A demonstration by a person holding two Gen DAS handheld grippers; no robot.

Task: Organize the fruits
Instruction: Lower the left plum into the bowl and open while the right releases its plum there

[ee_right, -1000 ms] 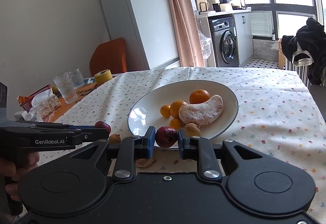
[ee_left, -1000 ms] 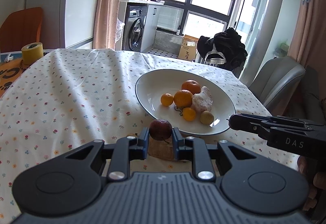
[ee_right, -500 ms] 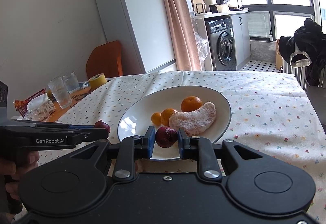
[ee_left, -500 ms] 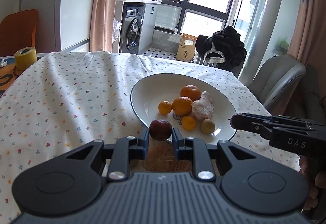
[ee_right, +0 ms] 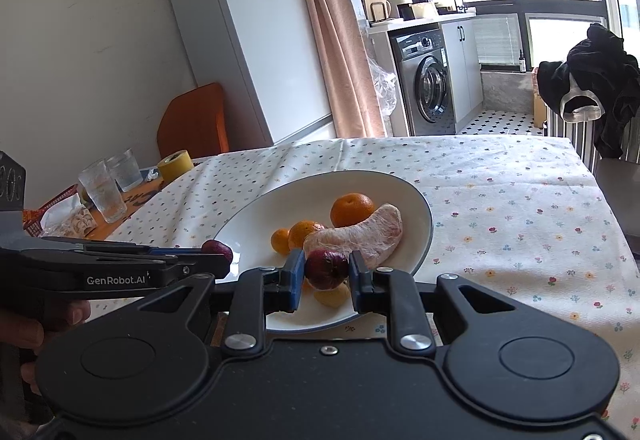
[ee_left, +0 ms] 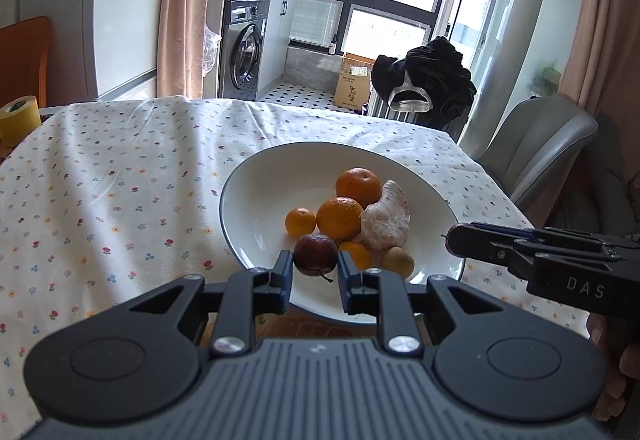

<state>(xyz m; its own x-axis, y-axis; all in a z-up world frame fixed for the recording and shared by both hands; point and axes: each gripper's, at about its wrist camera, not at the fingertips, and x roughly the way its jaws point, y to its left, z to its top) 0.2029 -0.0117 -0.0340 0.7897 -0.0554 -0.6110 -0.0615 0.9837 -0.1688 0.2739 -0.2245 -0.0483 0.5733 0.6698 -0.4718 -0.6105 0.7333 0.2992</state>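
A white plate (ee_left: pixel 256 196) on the flowered tablecloth holds several oranges (ee_left: pixel 339 218), a peeled pomelo wedge (ee_left: pixel 386 220) and a small yellow-green fruit (ee_left: pixel 397 261). My left gripper (ee_left: pixel 315 272) is shut on a dark red passion fruit (ee_left: pixel 315 254), held over the plate's near rim. My right gripper (ee_right: pixel 326 278) is shut on another dark red passion fruit (ee_right: pixel 327 268) above the plate's (ee_right: pixel 248 232) near edge. Each gripper shows side-on in the other's view, the right one (ee_left: pixel 520 252) to the right and the left one (ee_right: pixel 140 264) to the left.
A yellow tape roll (ee_left: pixel 18 120) sits at the table's far left. Two glasses (ee_right: pixel 106 188) and snack packets (ee_right: pixel 68 220) stand on the left side. A grey chair (ee_left: pixel 540 148) is at the right edge. Something brown (ee_left: pixel 308 328) lies on the table below the plate's near rim.
Both grippers moved forward with their fruits, from before the plate's near rim to over it. The plate looks nearer and larger now.
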